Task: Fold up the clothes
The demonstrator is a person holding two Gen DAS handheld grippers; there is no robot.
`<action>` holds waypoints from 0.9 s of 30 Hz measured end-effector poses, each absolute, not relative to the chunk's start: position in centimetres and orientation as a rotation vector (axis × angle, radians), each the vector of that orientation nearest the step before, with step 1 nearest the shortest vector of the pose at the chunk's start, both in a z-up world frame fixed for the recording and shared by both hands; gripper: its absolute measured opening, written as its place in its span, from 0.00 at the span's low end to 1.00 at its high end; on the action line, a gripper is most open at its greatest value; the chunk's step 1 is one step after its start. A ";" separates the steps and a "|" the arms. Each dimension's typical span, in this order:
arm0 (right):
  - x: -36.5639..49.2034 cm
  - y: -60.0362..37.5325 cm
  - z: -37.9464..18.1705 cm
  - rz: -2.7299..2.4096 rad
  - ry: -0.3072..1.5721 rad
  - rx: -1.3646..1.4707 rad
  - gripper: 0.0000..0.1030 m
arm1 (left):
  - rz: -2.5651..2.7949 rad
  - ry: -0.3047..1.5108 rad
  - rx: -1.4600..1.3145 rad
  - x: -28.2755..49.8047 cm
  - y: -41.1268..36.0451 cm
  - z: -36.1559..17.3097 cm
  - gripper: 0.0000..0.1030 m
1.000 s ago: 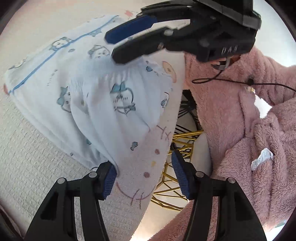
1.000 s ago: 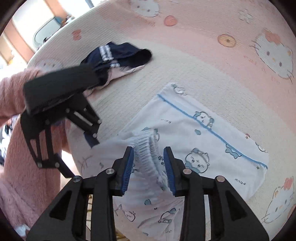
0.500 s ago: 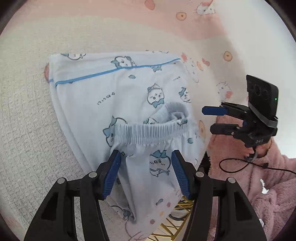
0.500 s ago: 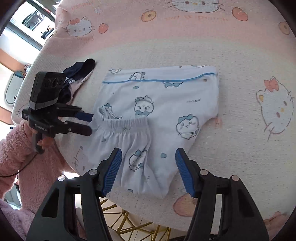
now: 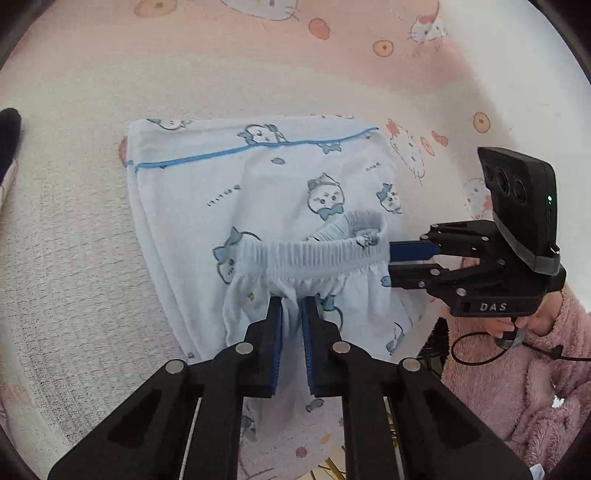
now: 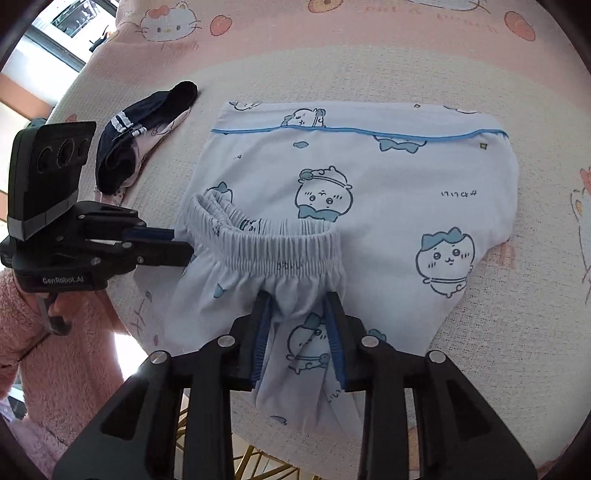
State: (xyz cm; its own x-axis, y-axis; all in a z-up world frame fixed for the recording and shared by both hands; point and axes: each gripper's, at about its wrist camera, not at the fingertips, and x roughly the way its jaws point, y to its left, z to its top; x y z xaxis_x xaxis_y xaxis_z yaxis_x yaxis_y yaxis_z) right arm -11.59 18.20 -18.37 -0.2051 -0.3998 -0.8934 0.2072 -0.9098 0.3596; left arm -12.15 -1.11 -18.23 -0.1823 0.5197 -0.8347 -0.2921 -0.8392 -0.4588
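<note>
The left gripper (image 5: 291,306) pinches the shorts (image 5: 266,206) under the waistband (image 5: 306,254). The right gripper (image 6: 299,306) is closing around cloth; both should lift evenly.

A home, by every sign: a table draped in a pink and cream cartoon-cat tablecloth (image 6: 369,55) carries children's laundry, pale blue shorts (image 6: 369,206) printed with small characters and a dark navy garment (image 6: 147,125) beside them. The person at the table edge wears a fluffy pink robe (image 5: 524,387). A bright window (image 6: 55,33) shows at upper left, gold wire legs (image 6: 258,465) below.
</note>
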 end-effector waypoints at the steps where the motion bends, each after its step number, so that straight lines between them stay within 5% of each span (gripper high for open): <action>1: -11.5 18.1 -18.2 -2.162 -0.218 1.674 0.30 | 2.090 -0.243 -1.551 -12.1 -1.3 -17.9 0.13; 6: -11.6 18.6 -18.4 -2.203 -0.253 1.675 0.39 | 2.143 -0.186 -1.538 -12.5 -1.5 -18.0 0.35; 15: -11.6 17.8 -18.5 -2.227 -0.257 1.621 0.26 | 2.158 -0.171 -1.560 -12.8 -1.6 -19.0 0.36; 16: -11.7 17.9 -18.5 -2.226 -0.266 1.620 0.22 | 2.161 -0.179 -1.557 -12.8 -1.7 -18.9 0.27; 17: -11.7 18.1 -18.3 -2.223 -0.289 1.616 0.19 | 2.166 -0.183 -1.550 -12.6 -1.8 -18.6 0.07; 27: -14.1 19.1 -12.9 -2.306 -0.287 1.507 0.13 | 2.276 -0.197 -1.398 -15.0 -2.3 -13.7 0.07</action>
State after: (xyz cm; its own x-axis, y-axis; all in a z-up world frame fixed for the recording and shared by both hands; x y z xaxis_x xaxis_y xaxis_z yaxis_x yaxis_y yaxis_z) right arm -14.07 19.08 -12.86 -0.3598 -0.4113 -0.8375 0.1933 -0.9110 0.3643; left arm -15.05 -2.28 -13.68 -0.3783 0.4526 -0.8075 -0.3069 -0.8843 -0.3519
